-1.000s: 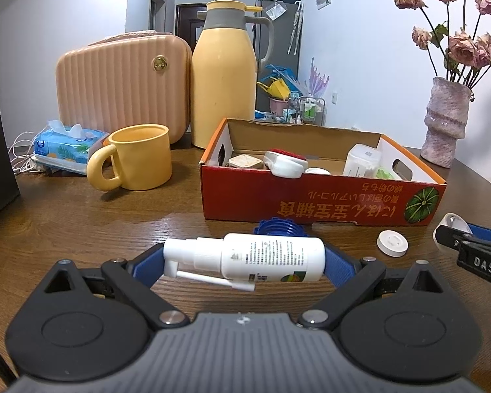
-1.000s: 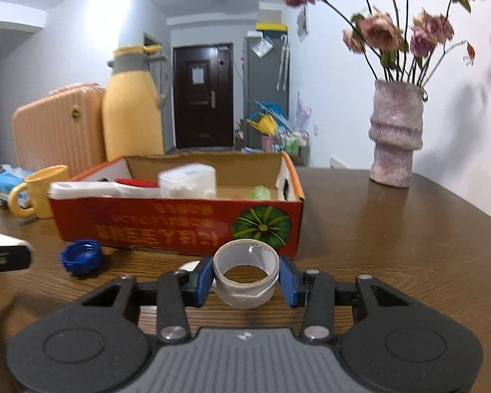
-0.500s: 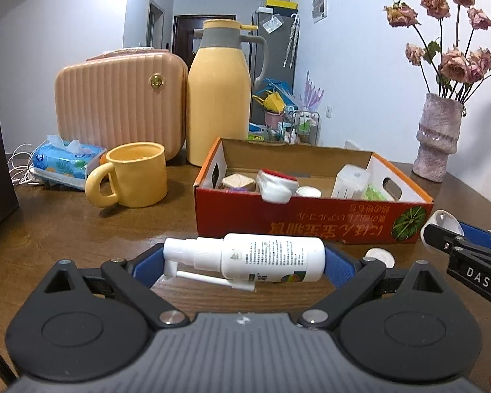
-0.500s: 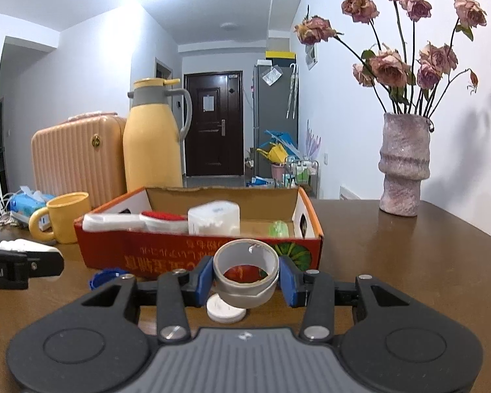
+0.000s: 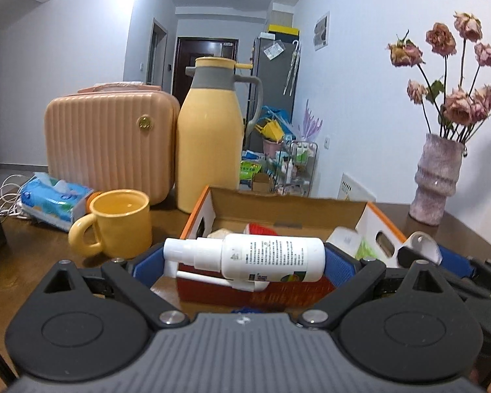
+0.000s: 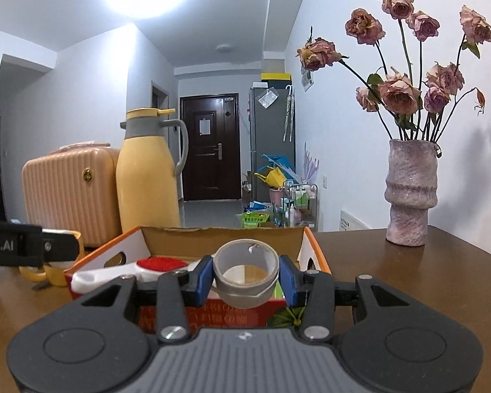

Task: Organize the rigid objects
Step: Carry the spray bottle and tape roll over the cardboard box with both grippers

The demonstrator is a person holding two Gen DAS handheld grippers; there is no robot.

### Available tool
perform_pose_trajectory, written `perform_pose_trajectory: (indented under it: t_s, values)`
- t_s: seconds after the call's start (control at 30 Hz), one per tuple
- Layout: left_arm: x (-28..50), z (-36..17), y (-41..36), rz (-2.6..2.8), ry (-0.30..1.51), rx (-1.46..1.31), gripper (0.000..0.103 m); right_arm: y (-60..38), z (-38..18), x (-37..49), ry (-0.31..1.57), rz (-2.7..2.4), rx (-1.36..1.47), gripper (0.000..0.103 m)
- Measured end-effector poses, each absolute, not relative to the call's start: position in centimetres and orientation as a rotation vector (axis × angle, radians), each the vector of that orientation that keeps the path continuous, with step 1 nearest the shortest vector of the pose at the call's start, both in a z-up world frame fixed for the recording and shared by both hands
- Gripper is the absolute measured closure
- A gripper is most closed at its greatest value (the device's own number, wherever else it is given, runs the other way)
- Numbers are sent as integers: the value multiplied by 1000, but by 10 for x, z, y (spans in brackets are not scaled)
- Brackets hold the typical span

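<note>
The left gripper (image 5: 245, 262) clamps a white plastic spray bottle (image 5: 265, 257) between its blue fingers (image 5: 335, 262), long axis crosswise, nozzle pointing left, in front of the red cardboard box (image 5: 278, 290) on the brown wooden worktop (image 5: 26, 255). The right gripper (image 6: 245, 280) pinches a grey tape roll (image 6: 245, 276), its hole facing forward and slightly upward, before the box.

On my left gripper (image 6: 32, 246), seen at the left edge of the right wrist view, I read white letters "bot.AI" on its black body; the start of the word is cut off. The white spray bottle (image 5: 245, 257) I hold carries a label with fine print too small to read. The red front of the cardboard box (image 6: 219, 317) bears a row of pale characters, upside down and partly hidden, which I cannot make out. A notice on the dark door (image 6: 209, 147) is illegible.
</note>
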State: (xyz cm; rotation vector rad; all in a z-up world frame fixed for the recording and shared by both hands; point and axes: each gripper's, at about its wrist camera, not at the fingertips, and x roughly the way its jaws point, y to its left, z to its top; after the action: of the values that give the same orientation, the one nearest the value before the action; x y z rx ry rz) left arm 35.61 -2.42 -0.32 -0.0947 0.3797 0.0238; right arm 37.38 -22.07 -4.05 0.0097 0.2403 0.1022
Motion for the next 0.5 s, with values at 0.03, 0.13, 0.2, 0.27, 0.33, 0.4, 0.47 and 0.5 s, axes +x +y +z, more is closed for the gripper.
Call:
perform_pose_trajectory:
  t_s: [0.03, 0.13, 0.2, 0.27, 0.33, 0.4, 0.47, 0.5]
  values:
    - [360, -2, -26, 26, 377, -96, 4, -221, -40, 378, 237, 98, 14, 61]
    - [373, 2, -29, 28, 373, -100, 4, -222, -39, 390, 231, 89, 29, 61]
    - [381, 3, -31, 31, 373, -101, 4, -222, -39, 398, 226, 83, 37, 61]
    - [391, 3, -32, 37, 375, -102, 4, -223, -38, 407, 222, 78, 44, 61]
    - [400, 3, -32, 45, 379, -103, 4, -224, -38, 416, 222, 75, 53, 61]
    - [410, 3, -32, 53, 384, -102, 4, -225, -39, 424, 223, 72, 58, 61]
    - [420, 2, -32, 61, 390, -101, 4, -225, -40, 431, 224, 70, 58, 61]
    - [424, 2, -31, 66, 395, -100, 4, -225, -40, 435, 224, 70, 56, 61]
